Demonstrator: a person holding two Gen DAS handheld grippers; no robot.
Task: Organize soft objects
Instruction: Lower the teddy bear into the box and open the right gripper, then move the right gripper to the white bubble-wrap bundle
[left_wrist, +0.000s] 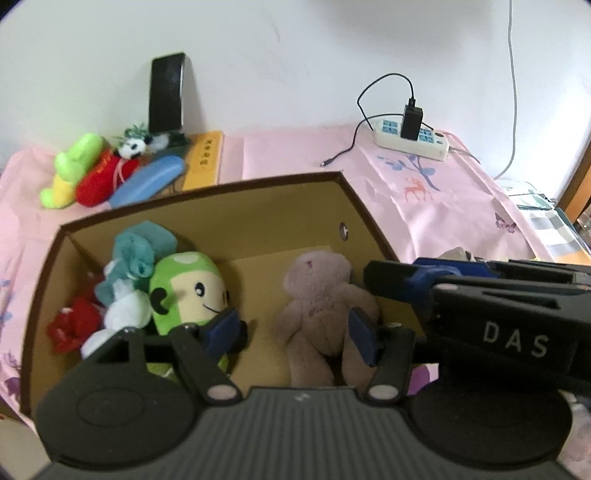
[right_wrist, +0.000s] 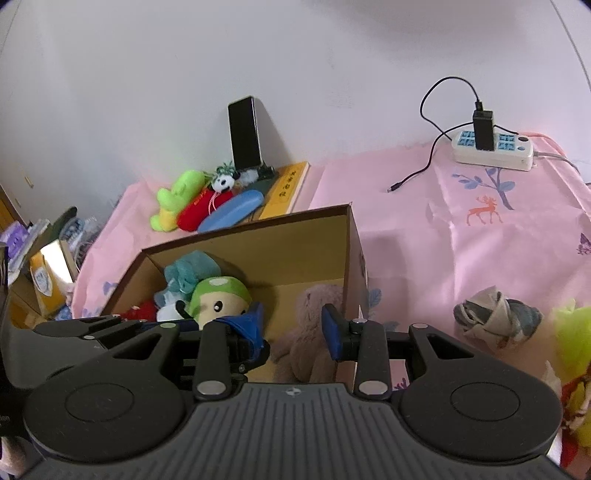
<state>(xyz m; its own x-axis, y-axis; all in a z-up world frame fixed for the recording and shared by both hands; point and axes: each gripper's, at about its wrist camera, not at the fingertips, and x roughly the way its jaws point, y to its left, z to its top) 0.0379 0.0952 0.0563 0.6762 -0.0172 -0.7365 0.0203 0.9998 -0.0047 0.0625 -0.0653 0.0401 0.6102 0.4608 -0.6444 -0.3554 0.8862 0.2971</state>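
Observation:
An open cardboard box (left_wrist: 258, 199) (right_wrist: 258, 236) stands on the pink cloth. Inside lie a beige teddy bear (left_wrist: 317, 306) (right_wrist: 314, 332), a green mushroom plush (left_wrist: 184, 291) (right_wrist: 218, 295), a teal plush (left_wrist: 136, 251), a white plush (left_wrist: 125, 314) and a red plush (left_wrist: 72, 326). My left gripper (left_wrist: 293, 334) is open above the box, its fingers either side of the bear's body, holding nothing. My right gripper (right_wrist: 295, 326) is open and empty over the box's right wall; it also shows at the right of the left wrist view (left_wrist: 480, 295). A grey rolled cloth (right_wrist: 495, 321) and a yellow-green plush (right_wrist: 576, 339) lie right of the box.
Behind the box lie a green caterpillar plush (left_wrist: 72, 170), a red plush (left_wrist: 103, 177), a panda toy (left_wrist: 133, 147), a blue case (left_wrist: 147, 181), a yellow book (left_wrist: 205, 158) and a phone (left_wrist: 167, 92) leaning on the wall. A power strip (left_wrist: 410, 142) with charger and cable sits back right.

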